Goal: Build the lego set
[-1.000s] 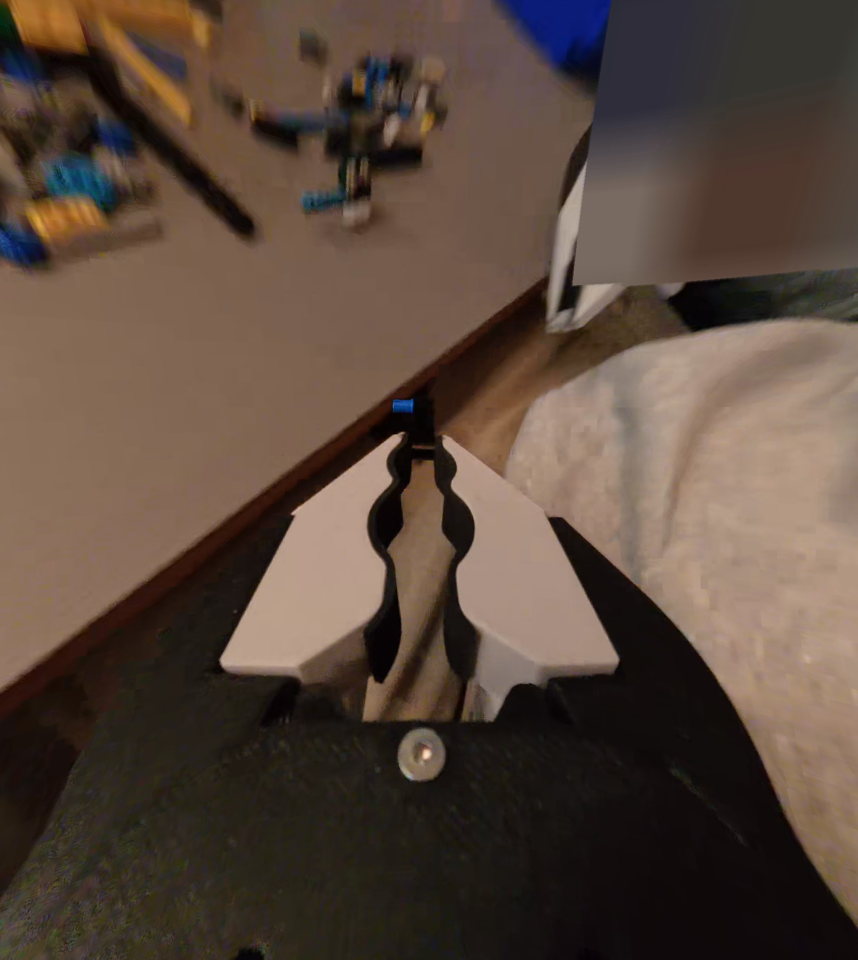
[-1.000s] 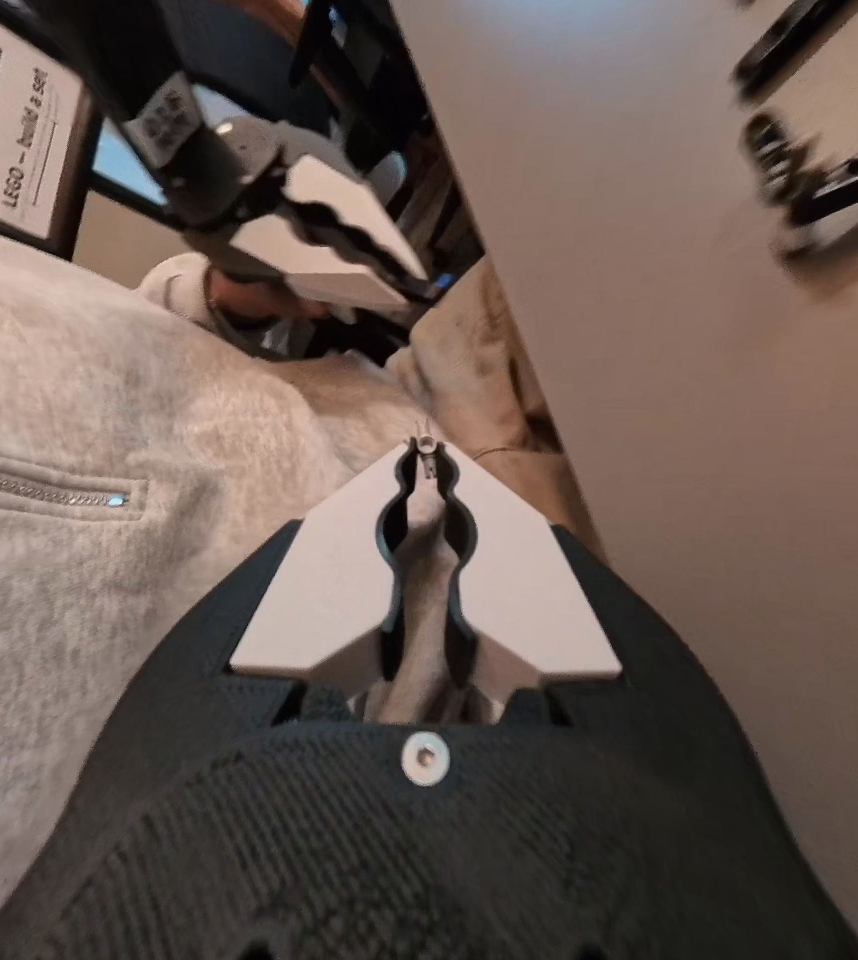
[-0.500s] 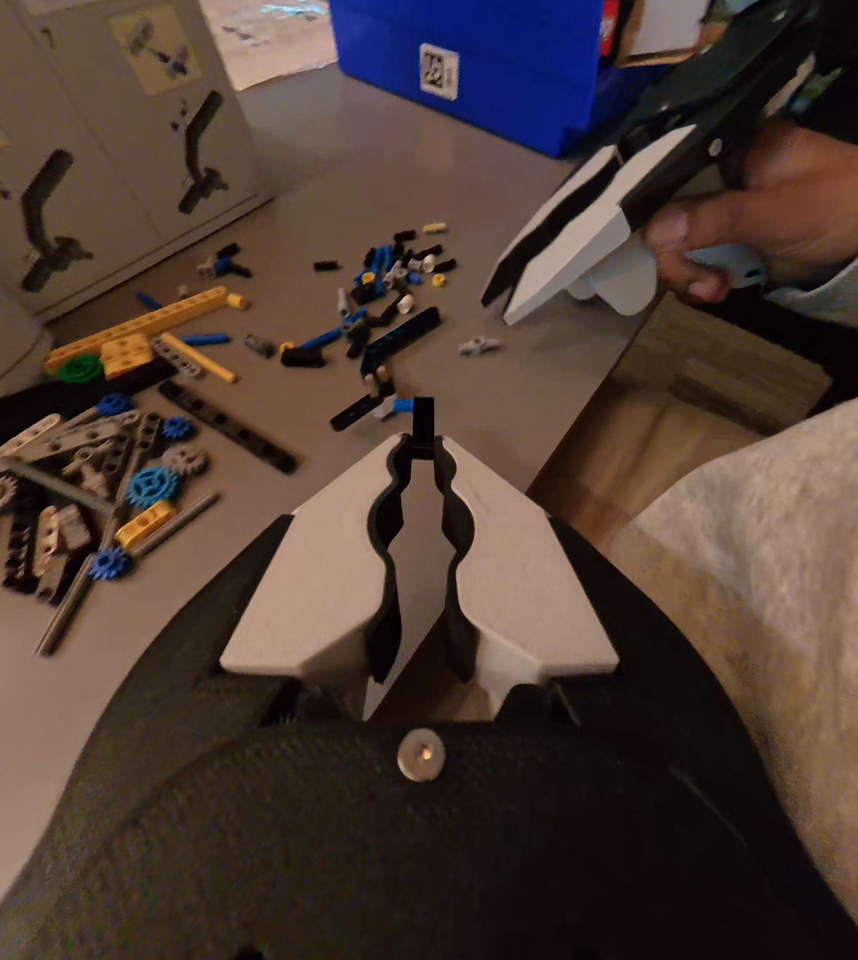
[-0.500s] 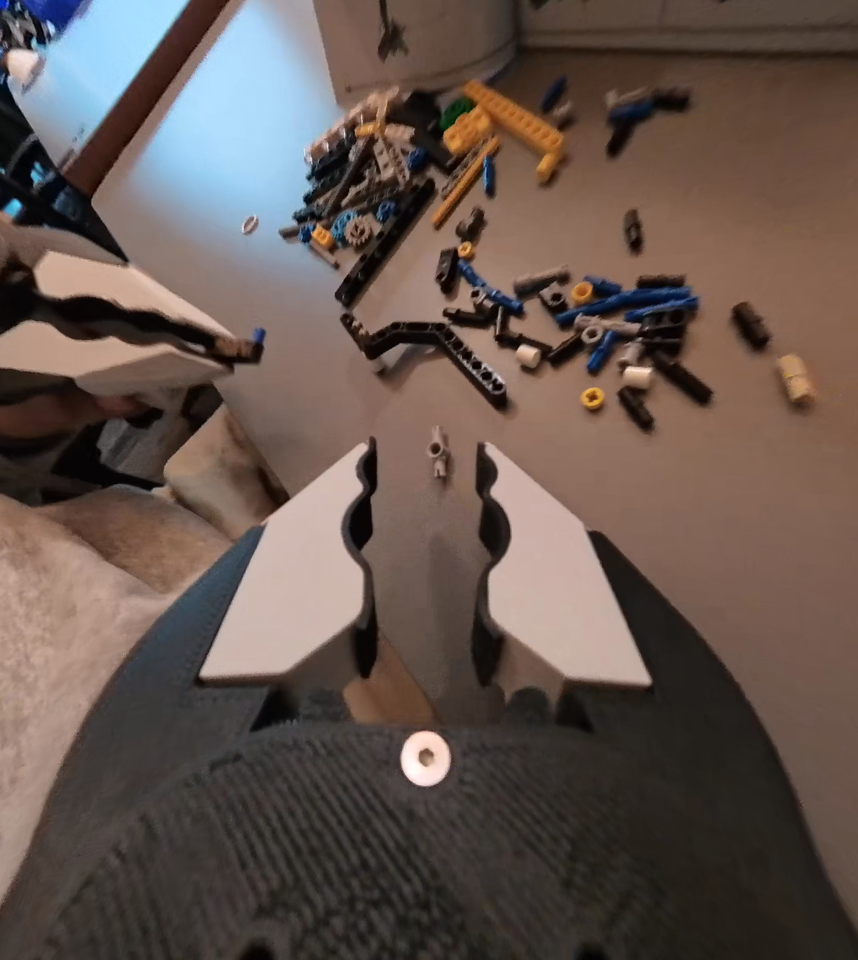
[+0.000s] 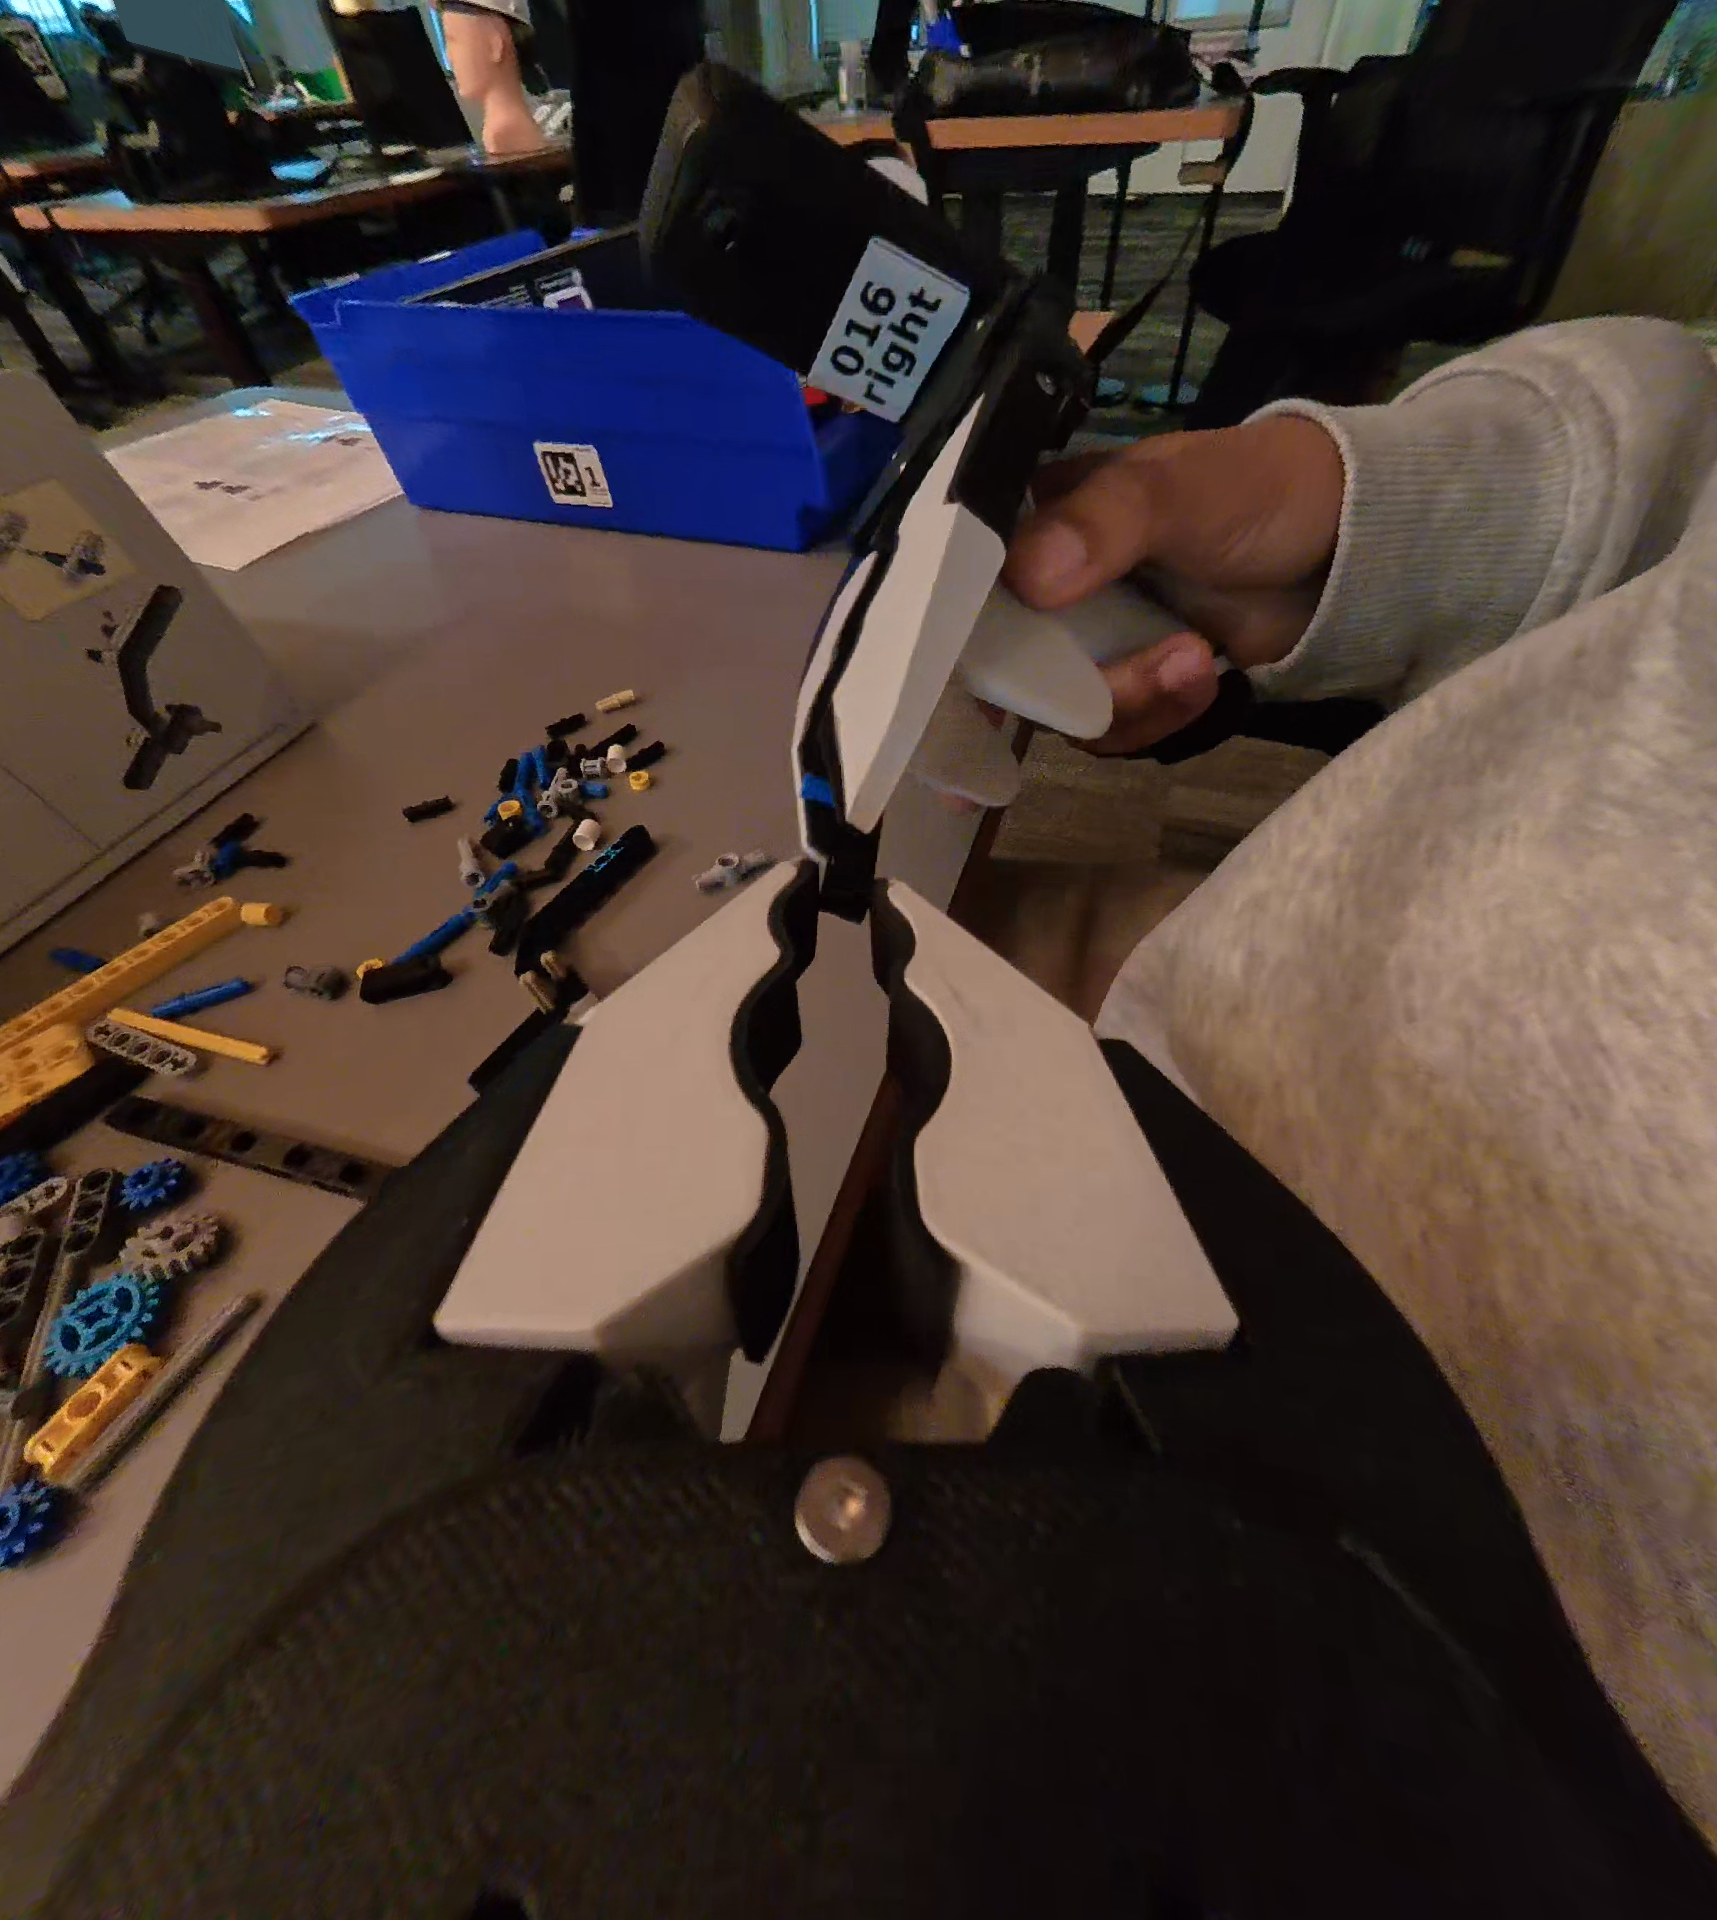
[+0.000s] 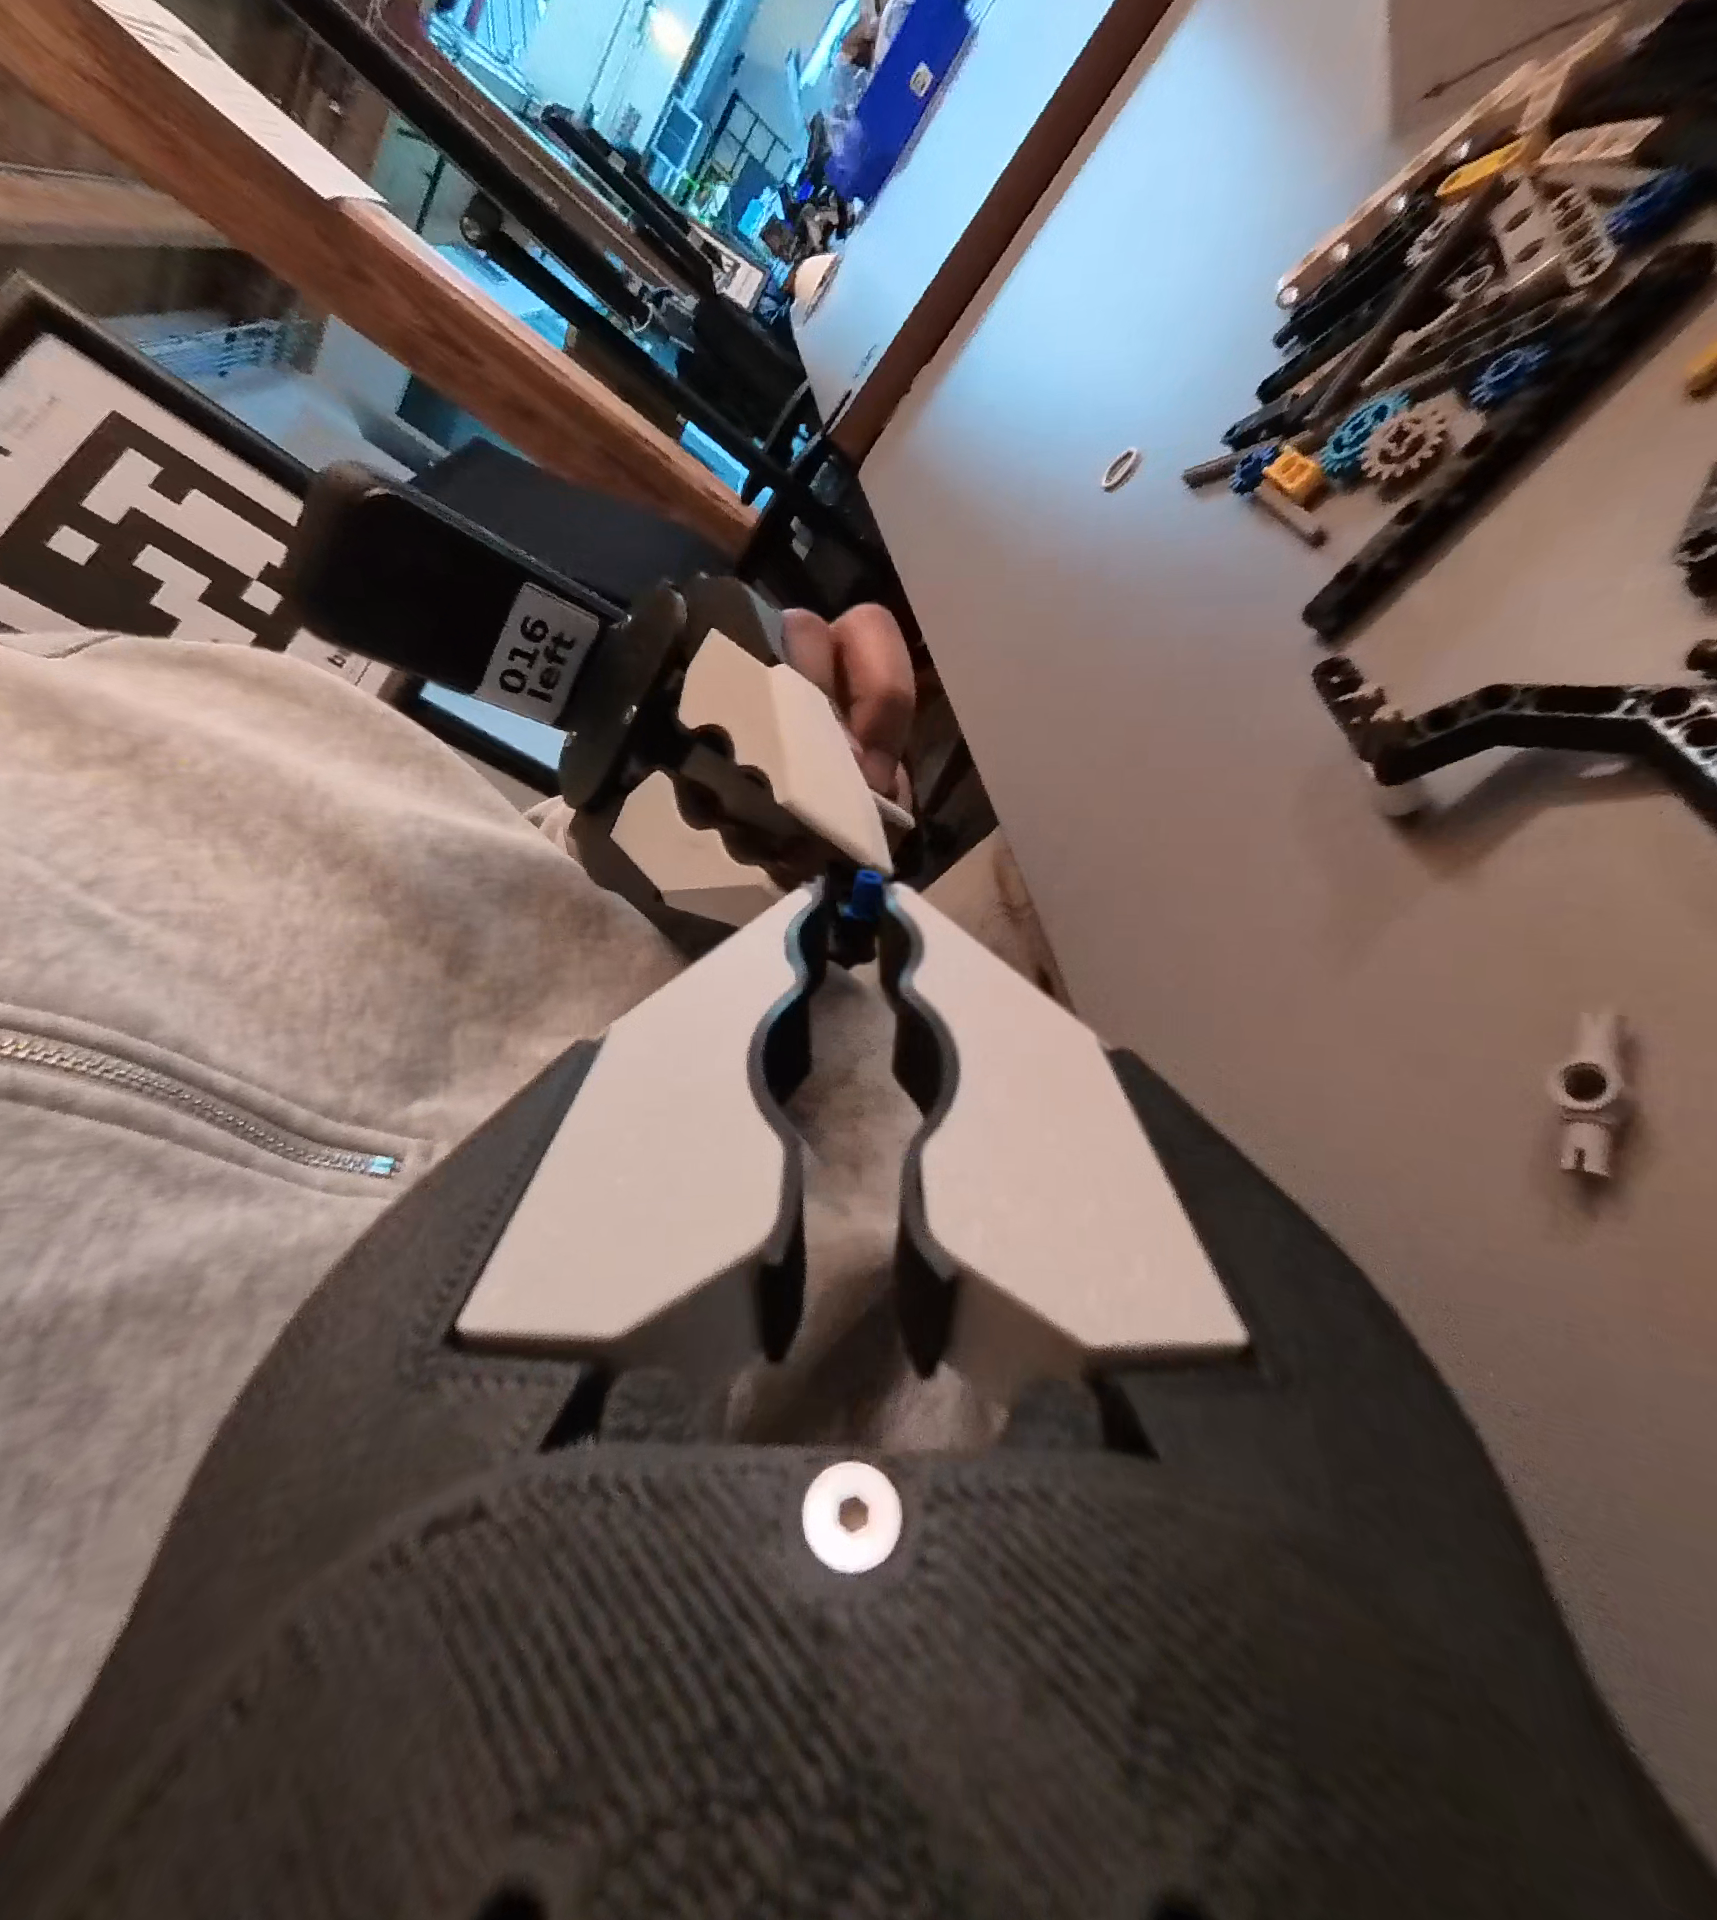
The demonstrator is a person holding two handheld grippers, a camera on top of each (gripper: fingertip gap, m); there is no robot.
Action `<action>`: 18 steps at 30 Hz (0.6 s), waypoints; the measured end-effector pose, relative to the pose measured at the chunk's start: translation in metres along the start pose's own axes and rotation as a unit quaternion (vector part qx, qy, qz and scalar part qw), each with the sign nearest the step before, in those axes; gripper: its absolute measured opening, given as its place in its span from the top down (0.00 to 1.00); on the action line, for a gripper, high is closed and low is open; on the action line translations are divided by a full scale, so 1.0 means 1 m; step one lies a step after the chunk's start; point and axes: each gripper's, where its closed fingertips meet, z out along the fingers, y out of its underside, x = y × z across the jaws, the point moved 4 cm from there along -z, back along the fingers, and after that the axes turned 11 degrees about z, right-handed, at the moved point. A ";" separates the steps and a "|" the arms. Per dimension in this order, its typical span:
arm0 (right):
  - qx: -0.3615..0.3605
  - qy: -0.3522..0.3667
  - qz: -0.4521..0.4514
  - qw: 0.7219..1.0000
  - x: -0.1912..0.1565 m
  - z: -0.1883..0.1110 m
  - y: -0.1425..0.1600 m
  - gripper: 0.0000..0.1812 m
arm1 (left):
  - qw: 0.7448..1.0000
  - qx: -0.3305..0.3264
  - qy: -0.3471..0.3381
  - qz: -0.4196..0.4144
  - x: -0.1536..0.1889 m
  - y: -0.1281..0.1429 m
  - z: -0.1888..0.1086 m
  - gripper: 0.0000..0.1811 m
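My left gripper (image 5: 843, 896) is shut on a small black piece with a blue pin (image 5: 838, 868), held in the air over the table's front edge. My right gripper (image 6: 852, 920) meets it tip to tip and is closed on the same piece's blue pin end (image 6: 862, 891). The right gripper also shows in the left wrist view (image 5: 826, 831), coming down from above. The left gripper shows in the right wrist view (image 6: 859, 868). A small grey connector (image 6: 1586, 1101) lies loose on the grey table (image 6: 1197, 831), also in the left wrist view (image 5: 734, 868).
A black angled beam (image 6: 1612, 727) lies beyond the connector. Small pins lie in a pile (image 5: 553, 790), with gears (image 5: 106, 1320) and a yellow beam (image 5: 75, 997) at left. A blue bin (image 5: 625, 416) and an open instruction booklet (image 5: 54, 644) stand behind. A grey sweatshirt (image 5: 1456, 1039) is close on the right. Left and right tips are no more than a few centimetres apart. Both grippers' tips are roughly 25 centimetres from the yellow beam (image 5: 75, 997).
My right gripper let go of the grey connector onto the table, opened, then swung to the left gripper and closed on its piece. The left gripper rose from the table edge.
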 end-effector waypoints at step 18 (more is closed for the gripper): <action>0.058 0.032 -0.153 0.986 -0.010 0.000 -0.010 0.86 | 0.972 0.110 -0.003 -0.206 -0.011 -0.006 -0.014 0.97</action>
